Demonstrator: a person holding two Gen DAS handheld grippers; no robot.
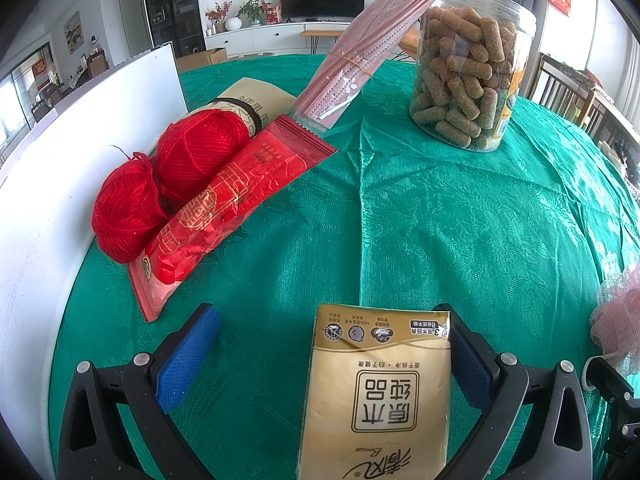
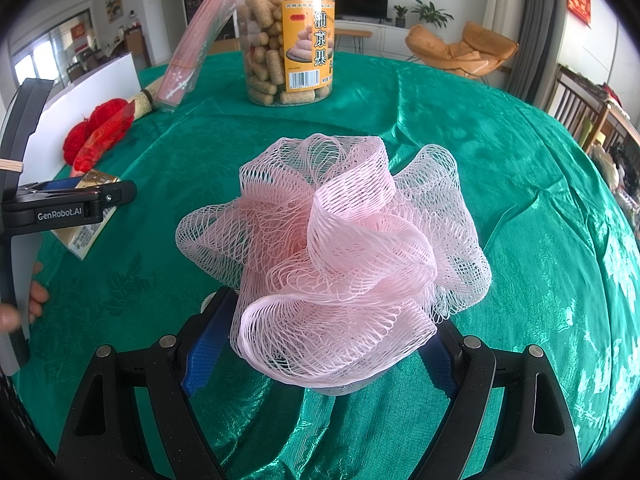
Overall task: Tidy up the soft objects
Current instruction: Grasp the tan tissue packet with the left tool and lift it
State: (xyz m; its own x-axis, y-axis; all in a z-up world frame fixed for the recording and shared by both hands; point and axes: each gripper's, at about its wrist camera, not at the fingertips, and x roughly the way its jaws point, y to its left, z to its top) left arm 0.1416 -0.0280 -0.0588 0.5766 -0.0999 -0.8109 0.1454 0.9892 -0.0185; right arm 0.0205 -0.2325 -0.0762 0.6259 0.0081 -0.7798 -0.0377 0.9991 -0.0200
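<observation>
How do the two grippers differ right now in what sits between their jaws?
The left gripper has a flat gold tissue pack lying against only one jaw, with a gap at the other; the right gripper has a puffy pink mesh bath pouf filling the space between both. Both hover over the green tablecloth.

Pink mesh bath pouf [image 2: 336, 256] between right claw [image 2: 320, 352] pads, green tablecloth [image 2: 500, 168], snack jar [image 2: 288, 40] behind

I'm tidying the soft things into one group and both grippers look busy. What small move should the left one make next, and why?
Probably close the left gripper on the gold tissue pack: its jaws look open, the pack touches only the right pad, and the red yarn balls wait beside the white board.
</observation>
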